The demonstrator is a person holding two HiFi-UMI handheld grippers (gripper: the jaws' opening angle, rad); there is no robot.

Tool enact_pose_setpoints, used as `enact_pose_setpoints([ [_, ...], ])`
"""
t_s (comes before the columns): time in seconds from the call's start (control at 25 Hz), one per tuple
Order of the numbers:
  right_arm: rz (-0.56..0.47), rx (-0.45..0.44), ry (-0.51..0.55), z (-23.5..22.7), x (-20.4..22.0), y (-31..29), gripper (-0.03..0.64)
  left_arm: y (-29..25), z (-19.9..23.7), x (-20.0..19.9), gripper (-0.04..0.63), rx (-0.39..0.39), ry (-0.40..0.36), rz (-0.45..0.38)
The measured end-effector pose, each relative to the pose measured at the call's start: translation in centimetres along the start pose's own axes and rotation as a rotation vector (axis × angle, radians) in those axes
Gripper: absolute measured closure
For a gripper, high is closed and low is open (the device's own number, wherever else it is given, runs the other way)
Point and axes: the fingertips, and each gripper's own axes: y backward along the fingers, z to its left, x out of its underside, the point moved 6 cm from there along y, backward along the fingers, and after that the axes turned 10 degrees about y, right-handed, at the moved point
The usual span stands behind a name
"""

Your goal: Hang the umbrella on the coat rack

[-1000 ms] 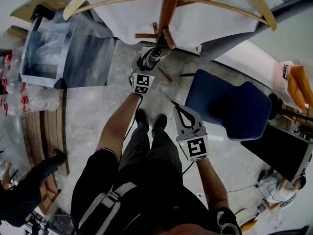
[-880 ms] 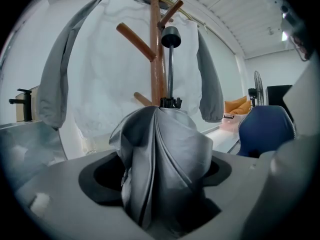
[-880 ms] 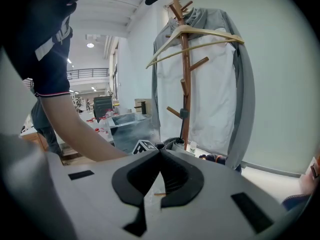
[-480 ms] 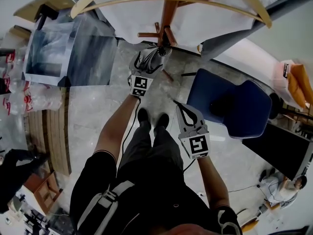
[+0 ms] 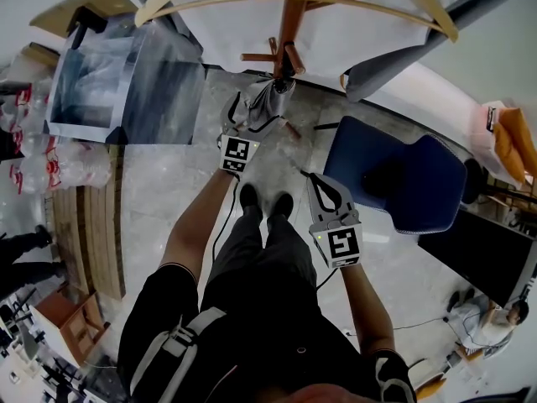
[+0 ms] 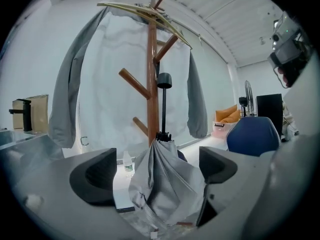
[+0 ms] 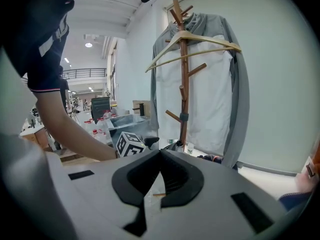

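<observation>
Hanging, seemingly, on the brown wooden coat rack (image 6: 152, 59), the grey folded umbrella (image 6: 165, 194) sits untouched between spread left tongs (image 6: 156, 170), so the rack bears it. Idle right tongs (image 7: 160, 171): pressed together, empty.

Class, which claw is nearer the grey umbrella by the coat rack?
Left. The left claw is open around the umbrella; the right claw is shut, well back from it.

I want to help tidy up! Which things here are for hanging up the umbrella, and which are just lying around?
For the job: grey umbrella, wooden coat rack, left gripper, fingers open around the umbrella.

Just lying about: blue chair, white garment on its hanger, water bottle, clear plastic box.
</observation>
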Motion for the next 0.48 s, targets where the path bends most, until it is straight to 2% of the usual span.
enact_pose_setpoints([
  [0.16,0.055,0.004,-0.010,-0.1,-0.2,0.6,0.617,1.5,-0.2,-1.3,0.106,0.005,-0.006,-0.016],
  [0.48,-0.020,0.035,0.002,-0.1,-1.3,1.8,0.617,5.0,-0.5,-4.3,0.184,0.003,-0.017,-0.050],
])
